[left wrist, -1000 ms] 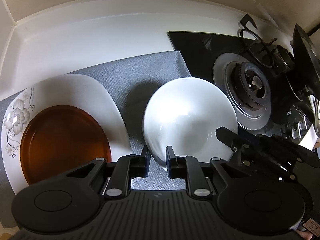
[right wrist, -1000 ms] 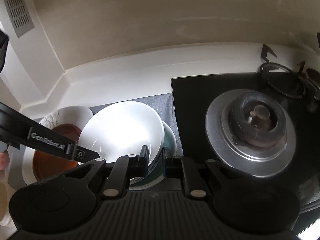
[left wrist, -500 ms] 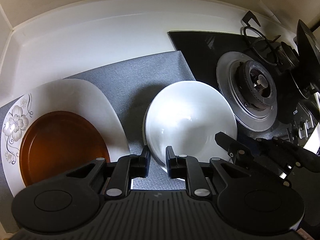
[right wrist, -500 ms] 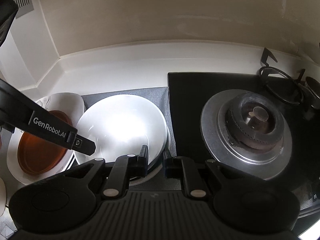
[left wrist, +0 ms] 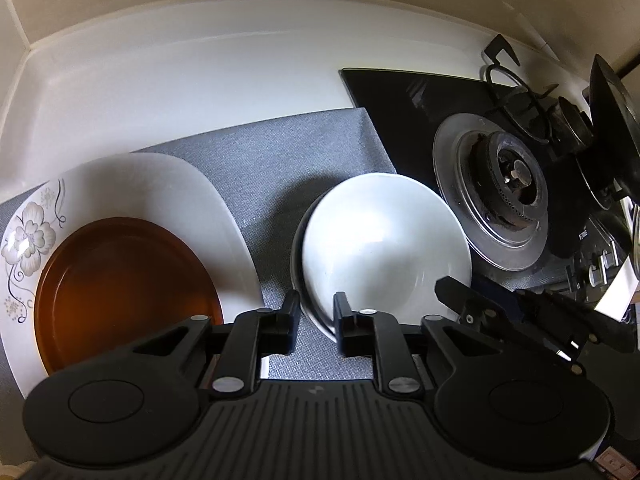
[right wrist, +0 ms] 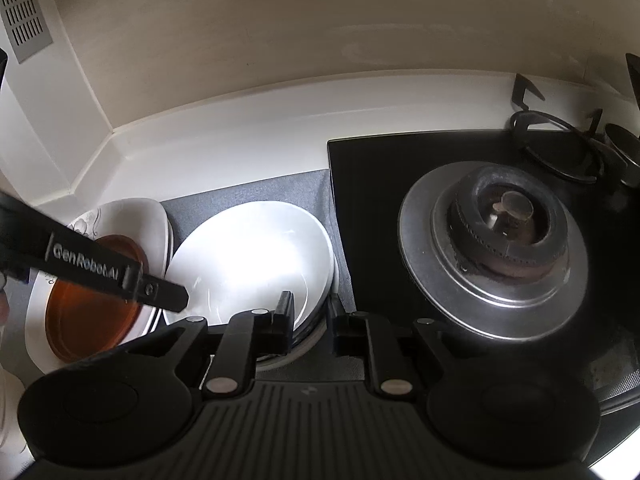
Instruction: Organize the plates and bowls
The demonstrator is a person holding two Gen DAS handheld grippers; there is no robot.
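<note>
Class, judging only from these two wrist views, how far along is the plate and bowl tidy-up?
Done: the brown plate lies in the floral plate, and the white bowl sits nested on another dish on the grey mat. In hand: nothing; the left gripper and right gripper straddle the bowl's rim, apparently unclamped. Left: letting go.

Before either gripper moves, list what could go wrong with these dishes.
1. The white bowl sits on other dishes whose rims show beneath it; both grippers' open fingers straddle its rim, so a careless lift could drag the stack.
2. The stack sits close to the stove burner; a sideways slide could knock it.
3. The amber plate lies loose on the floral plate and may slip.
</note>
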